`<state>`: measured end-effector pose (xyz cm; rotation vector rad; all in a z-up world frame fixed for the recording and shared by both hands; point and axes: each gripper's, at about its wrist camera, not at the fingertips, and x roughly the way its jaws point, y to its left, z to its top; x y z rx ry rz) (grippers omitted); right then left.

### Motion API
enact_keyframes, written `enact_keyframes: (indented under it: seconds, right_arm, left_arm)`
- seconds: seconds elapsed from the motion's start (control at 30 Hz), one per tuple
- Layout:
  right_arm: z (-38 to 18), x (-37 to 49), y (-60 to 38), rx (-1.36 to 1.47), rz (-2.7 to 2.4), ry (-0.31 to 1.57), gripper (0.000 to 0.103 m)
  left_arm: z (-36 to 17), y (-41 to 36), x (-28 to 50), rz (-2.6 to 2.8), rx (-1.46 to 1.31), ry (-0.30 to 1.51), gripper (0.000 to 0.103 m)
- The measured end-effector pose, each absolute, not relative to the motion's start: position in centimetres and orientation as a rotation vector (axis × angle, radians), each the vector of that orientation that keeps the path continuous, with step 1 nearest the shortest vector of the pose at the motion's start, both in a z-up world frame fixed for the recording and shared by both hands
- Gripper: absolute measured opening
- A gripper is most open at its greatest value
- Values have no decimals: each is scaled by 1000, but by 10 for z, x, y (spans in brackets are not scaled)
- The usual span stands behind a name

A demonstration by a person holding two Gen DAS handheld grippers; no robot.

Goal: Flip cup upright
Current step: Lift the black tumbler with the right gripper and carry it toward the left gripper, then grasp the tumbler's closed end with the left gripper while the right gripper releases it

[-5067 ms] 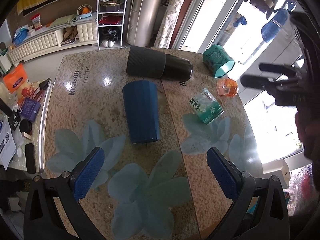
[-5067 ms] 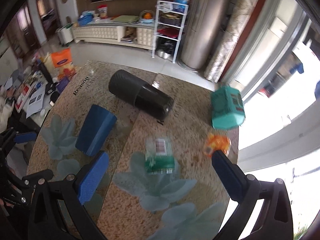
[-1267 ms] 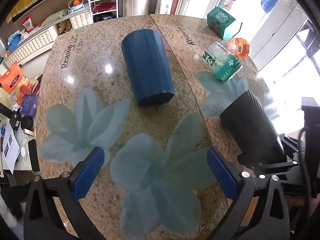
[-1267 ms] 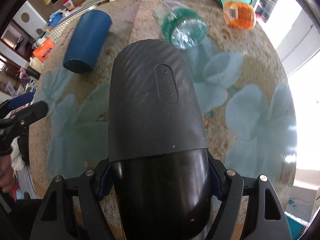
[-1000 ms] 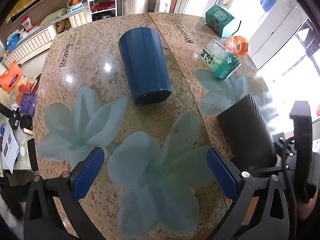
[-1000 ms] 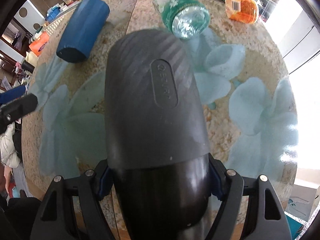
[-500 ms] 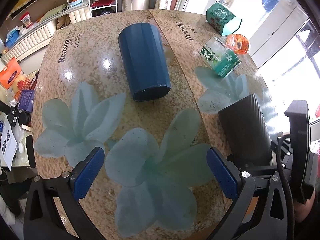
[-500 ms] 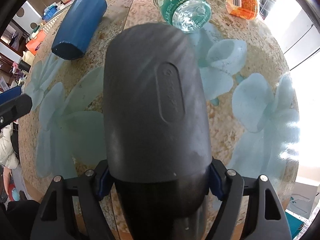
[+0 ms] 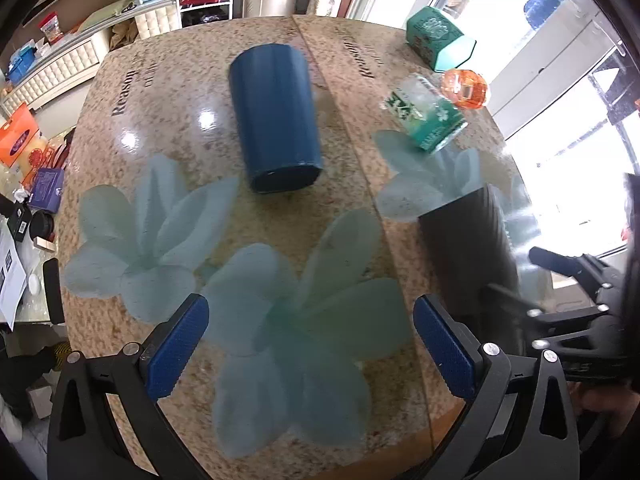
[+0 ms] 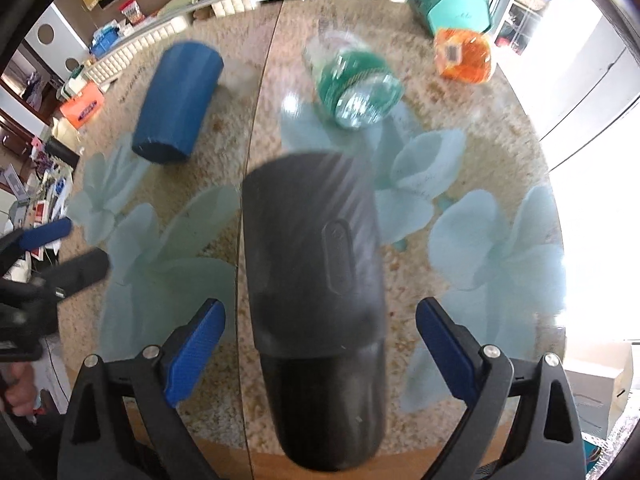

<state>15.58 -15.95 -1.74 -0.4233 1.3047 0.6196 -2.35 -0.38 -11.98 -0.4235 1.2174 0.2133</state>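
A tall black cup [image 10: 316, 280] stands on the granite table [image 10: 460, 152] near its front edge, also in the left wrist view [image 9: 468, 256]. My right gripper [image 10: 320, 344] is open, its blue pads wide apart on either side of the cup and not touching it. A blue cup [image 9: 276, 116] lies on its side at the table's middle, and shows in the right wrist view [image 10: 176, 104]. My left gripper [image 9: 312, 344] is open and empty above the front of the table, well short of the blue cup.
A green-labelled bottle [image 9: 428, 116] lies on its side at the right. An orange container [image 9: 466, 88] and a teal hexagonal box [image 9: 440, 38] sit behind it. The table's front edge is close under both grippers. Clutter lies on a side surface at left.
My right gripper has opened and let go of the black cup, which now stands on the table. The gripper has pulled back a little. The left gripper has barely moved.
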Motion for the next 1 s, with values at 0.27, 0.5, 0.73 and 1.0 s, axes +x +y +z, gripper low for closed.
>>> enact_keyframes:
  seconds: [0.27,0.5,0.73,1.0]
  right_arm:
    - [34,169,-192,-355,676,1226,97]
    - [59,187,-220,-320,757,1219,103]
    - [54,213,-257,-271,796,1241,103]
    - [31,243,-298,-227,796,1316,103]
  left_arm:
    - [-114,-24,-9,178,-494,1242,103]
    - [-93,-39,15,187,-594,1237,103]
    - [-103,-65,48,212,-700,1345,103]
    - [-140,-95,82,301,-667,1483,103]
